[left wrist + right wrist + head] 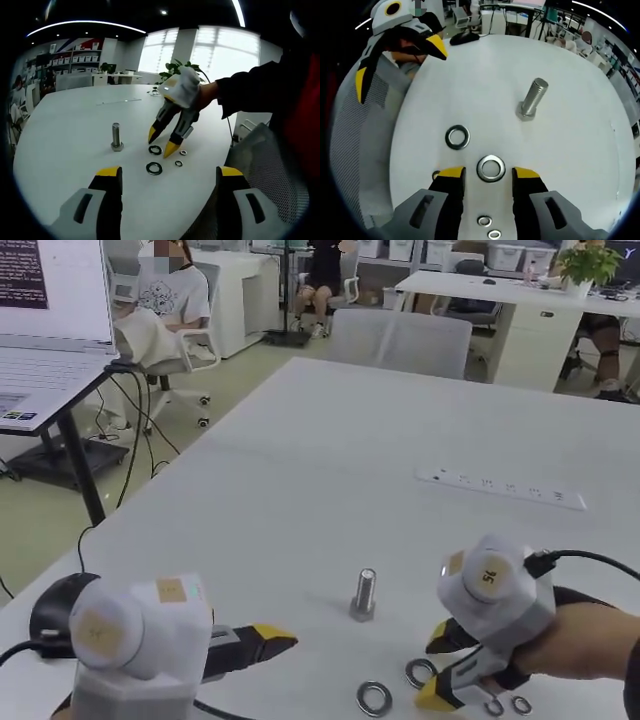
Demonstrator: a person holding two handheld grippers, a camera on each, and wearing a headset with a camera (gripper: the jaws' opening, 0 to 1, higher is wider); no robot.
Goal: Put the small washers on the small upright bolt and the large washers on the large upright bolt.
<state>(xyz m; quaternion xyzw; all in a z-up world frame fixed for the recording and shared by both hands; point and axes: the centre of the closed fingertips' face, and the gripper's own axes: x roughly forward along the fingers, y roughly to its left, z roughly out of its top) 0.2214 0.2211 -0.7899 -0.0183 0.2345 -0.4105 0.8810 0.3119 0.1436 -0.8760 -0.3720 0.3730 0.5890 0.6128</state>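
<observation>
One steel bolt stands upright on the white table. My right gripper hovers low over a large washer, open, with one jaw on each side of it and not closed on it. A second large washer lies just to the left in the right gripper view, also seen as the washer nearer the table's front edge. Two small washers lie under the right hand. My left gripper stands open and holds nothing, well back from the bolt.
A white power strip lies further back on the table. A laptop on a side stand and a black device are at the left. People sit on chairs beyond the table, next to a grey chair.
</observation>
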